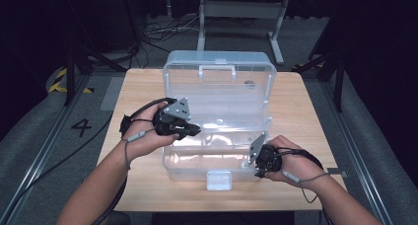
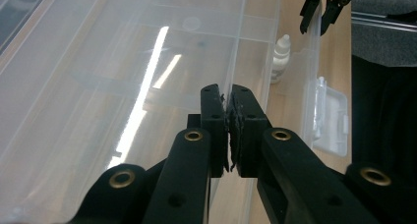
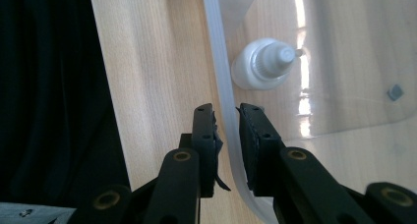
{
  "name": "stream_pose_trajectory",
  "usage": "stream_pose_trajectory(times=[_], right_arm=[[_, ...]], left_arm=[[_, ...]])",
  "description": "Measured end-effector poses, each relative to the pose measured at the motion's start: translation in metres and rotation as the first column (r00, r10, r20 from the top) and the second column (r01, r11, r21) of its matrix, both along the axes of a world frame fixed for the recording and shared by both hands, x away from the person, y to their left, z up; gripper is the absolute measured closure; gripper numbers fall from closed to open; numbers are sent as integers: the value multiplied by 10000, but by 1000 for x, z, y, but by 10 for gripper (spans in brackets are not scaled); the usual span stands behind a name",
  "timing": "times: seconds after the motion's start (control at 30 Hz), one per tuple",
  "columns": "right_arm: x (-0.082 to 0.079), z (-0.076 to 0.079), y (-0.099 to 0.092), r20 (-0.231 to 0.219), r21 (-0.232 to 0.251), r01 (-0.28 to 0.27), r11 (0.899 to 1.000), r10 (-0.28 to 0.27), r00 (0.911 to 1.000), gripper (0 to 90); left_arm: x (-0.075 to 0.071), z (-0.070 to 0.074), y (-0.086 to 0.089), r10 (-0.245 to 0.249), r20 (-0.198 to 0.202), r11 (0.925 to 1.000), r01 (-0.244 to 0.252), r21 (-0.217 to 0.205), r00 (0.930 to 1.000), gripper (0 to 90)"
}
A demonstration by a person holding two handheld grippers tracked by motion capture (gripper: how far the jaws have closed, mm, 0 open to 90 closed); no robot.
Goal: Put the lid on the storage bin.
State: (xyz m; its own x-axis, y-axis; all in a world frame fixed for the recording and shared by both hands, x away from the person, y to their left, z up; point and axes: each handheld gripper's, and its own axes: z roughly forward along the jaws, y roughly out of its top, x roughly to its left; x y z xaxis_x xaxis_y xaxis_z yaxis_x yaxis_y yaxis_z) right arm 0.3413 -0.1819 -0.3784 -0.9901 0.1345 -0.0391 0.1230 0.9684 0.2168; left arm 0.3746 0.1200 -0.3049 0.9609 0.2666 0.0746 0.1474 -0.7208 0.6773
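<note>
A clear plastic toolbox [image 1: 170, 158] stands open on the wooden table, its lid [image 1: 219, 79] tipped back. My left gripper [image 1: 194, 130] reaches in from the box's left. In the left gripper view it [image 2: 228, 98] is shut on a thin clear wall [image 2: 235, 47] of the inner tray. My right gripper [image 1: 249, 161] is at the front right corner. In the right gripper view it [image 3: 227, 111] straddles the box's white rim [image 3: 216, 47], closed on it. A small white dropper bottle [image 3: 263, 64] stands inside the box, just past that rim.
The box's latch [image 1: 219, 179] hangs at the middle of the front wall, near the table's front edge. The right gripper [image 2: 322, 10] shows far off in the left gripper view, above the bottle [image 2: 281, 57]. Bare wood [image 1: 305, 116] lies left and right of the box.
</note>
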Motion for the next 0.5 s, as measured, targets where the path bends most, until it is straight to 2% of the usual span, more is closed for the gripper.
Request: stream_pose_trajectory(times=[0.3,0.5], right_arm=[[-6,24,-3,299,345,63,9994,-73,9995,821],[-8,33,-8,395,590,208,9980,-231,9990,854]], left_arm=[[-4,-3,0,-52,-34,10000,51,-28,10000,859],[-7,-5,0,-78,-61,10000,78,-16,10000,859]])
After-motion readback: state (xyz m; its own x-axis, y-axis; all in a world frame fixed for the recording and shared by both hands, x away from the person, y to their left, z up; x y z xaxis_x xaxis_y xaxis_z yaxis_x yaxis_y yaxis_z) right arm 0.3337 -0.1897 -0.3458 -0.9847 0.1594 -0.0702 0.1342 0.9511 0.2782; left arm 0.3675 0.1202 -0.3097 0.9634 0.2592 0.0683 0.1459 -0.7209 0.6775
